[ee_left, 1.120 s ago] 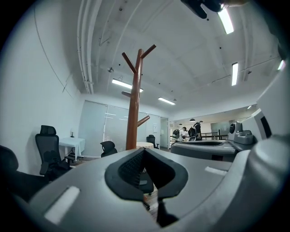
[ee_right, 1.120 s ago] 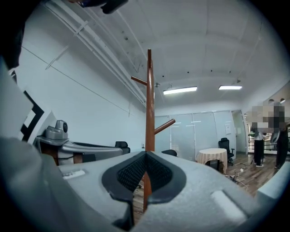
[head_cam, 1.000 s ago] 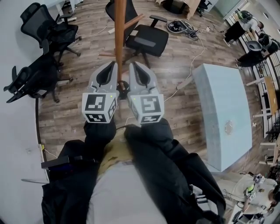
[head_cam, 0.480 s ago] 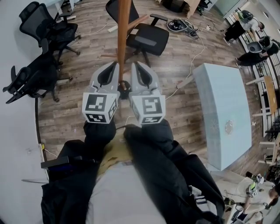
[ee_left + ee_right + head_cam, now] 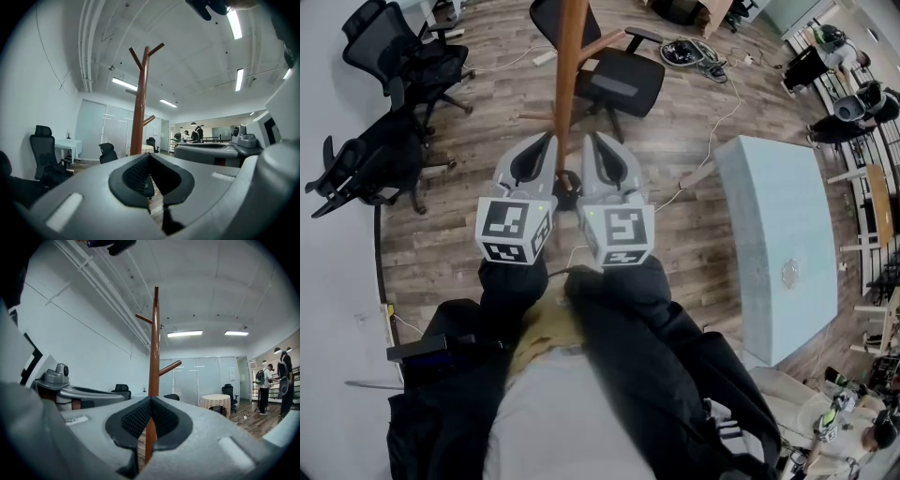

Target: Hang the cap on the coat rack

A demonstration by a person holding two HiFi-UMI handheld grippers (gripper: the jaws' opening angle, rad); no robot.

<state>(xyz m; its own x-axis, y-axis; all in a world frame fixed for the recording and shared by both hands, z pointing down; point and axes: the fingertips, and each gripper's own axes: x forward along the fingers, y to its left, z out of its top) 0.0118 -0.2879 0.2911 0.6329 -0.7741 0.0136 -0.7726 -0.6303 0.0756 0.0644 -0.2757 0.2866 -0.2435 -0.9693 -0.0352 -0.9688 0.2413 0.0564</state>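
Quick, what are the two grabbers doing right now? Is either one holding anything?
Left gripper: closed, jaws together, holding nothing.
Right gripper: closed, jaws together, holding nothing.

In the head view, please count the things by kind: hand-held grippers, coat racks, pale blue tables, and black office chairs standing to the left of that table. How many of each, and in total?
Hand-held grippers: 2
Coat rack: 1
Black office chairs: 3
Pale blue table: 1
Total: 7
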